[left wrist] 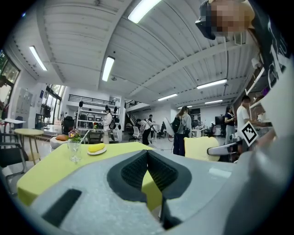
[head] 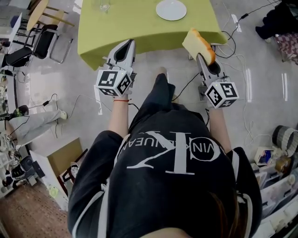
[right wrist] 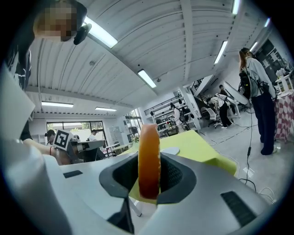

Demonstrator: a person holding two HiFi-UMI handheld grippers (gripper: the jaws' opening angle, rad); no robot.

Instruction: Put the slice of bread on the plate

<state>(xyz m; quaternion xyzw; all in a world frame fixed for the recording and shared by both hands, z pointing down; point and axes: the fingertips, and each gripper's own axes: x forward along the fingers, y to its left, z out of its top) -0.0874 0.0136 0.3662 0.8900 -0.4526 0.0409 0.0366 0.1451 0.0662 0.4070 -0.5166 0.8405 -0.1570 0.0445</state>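
A thick slice of bread [head: 199, 44] with an orange crust stands on edge between the jaws of my right gripper [head: 202, 56], which is shut on it, short of the table's near right corner. In the right gripper view the slice [right wrist: 149, 142] fills the gap of that gripper [right wrist: 149, 173]. The empty white plate [head: 171, 9] lies on the yellow-green tablecloth [head: 139, 28], farther in and left of the bread; it also shows beyond the bread as a pale plate [right wrist: 171, 150]. My left gripper [head: 128, 43] hovers at the table's near edge, shut and empty, its pads [left wrist: 158, 170] meeting at the tips.
A drinking glass [head: 103, 5] stands at the table's far left, seen as a glass [left wrist: 74, 151] beside a small plate holding something yellow [left wrist: 96, 148]. Chairs [head: 44, 39] stand left of the table, and cables [head: 235, 60] run over the floor on the right. People stand in the background [left wrist: 183, 128].
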